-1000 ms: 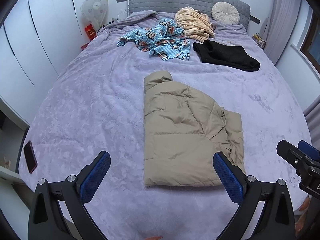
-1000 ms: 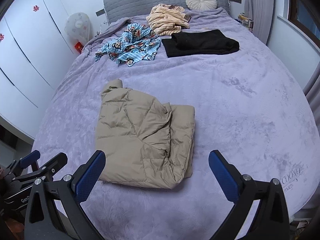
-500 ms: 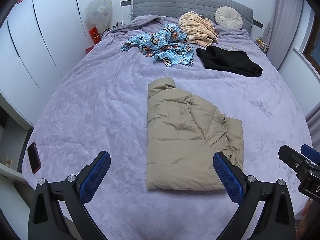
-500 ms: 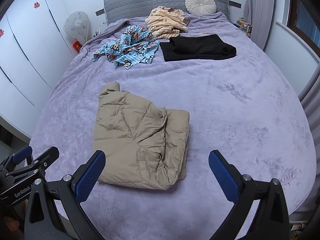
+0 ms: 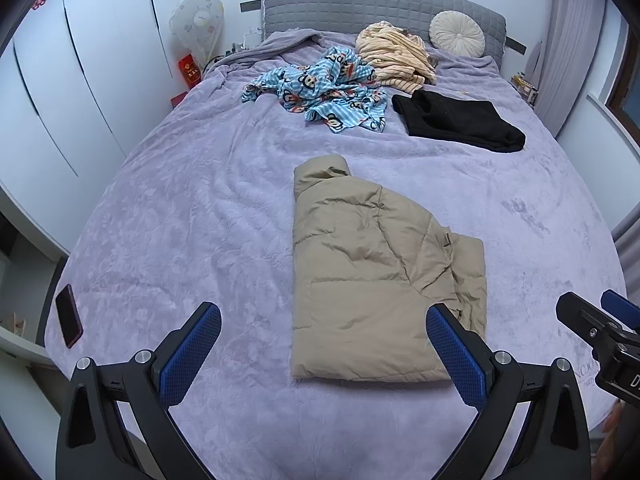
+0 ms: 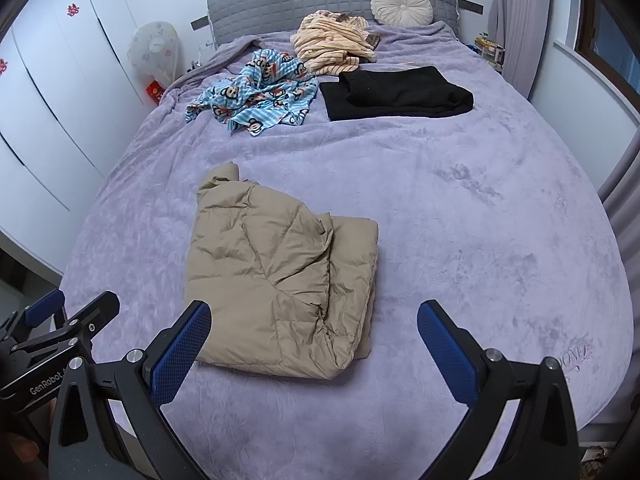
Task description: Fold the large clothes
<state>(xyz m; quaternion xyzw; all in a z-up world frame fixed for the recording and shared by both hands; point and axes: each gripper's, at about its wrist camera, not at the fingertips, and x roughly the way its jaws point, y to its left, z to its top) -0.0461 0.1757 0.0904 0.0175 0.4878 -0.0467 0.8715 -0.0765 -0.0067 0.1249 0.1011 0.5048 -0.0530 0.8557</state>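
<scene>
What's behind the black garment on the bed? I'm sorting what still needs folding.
Behind the black garment lies a crumpled striped beige garment, then a round cushion against the headboard. Anything beneath them is covered.

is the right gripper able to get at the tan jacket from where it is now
Probably yes. The right gripper is open and holds nothing, and the folded tan jacket lies just ahead of it on the purple blanket, with nothing lying between them.

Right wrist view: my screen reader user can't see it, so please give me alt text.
A folded tan puffer jacket lies on a purple bed, just beyond the open, empty right gripper. Near the headboard lie a blue cartoon garment, a striped top and folded black clothing.
</scene>
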